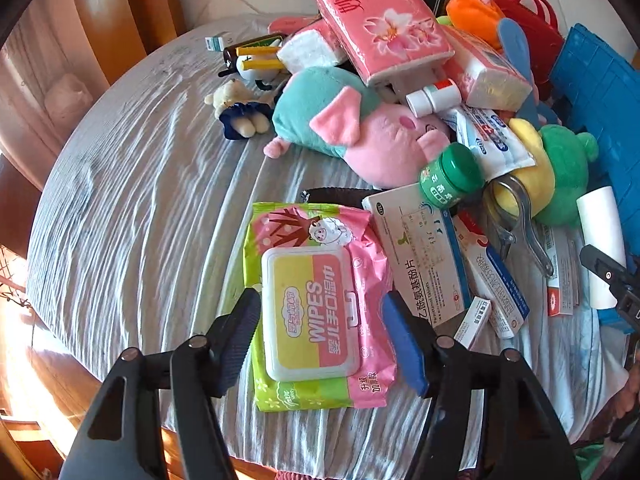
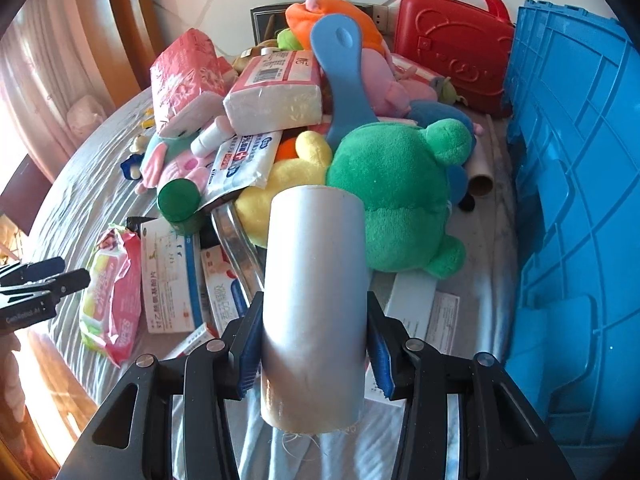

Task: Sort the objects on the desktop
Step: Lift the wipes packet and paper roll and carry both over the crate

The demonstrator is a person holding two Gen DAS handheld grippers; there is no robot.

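Observation:
A pink and green wipes pack [image 1: 316, 312] lies flat on the striped cloth. My left gripper [image 1: 322, 344] hovers over it, open, one finger off each side of the pack; I see no pad pressing on it. In the right wrist view the same pack [image 2: 112, 296] lies at the left with the left gripper [image 2: 68, 280] beside it. My right gripper [image 2: 314, 360] is shut on a white roll [image 2: 316, 280], held upright above the table. The left wrist view shows that roll [image 1: 600, 248] at the far right.
A heap fills the middle and back: pink tissue packs [image 1: 380, 20], a pig plush [image 1: 376, 140], a green frog plush [image 2: 392, 196], a green-capped bottle [image 1: 448, 180], medicine boxes [image 1: 424, 256]. A blue crate [image 2: 580, 160] stands right, a red case [image 2: 452, 44] behind.

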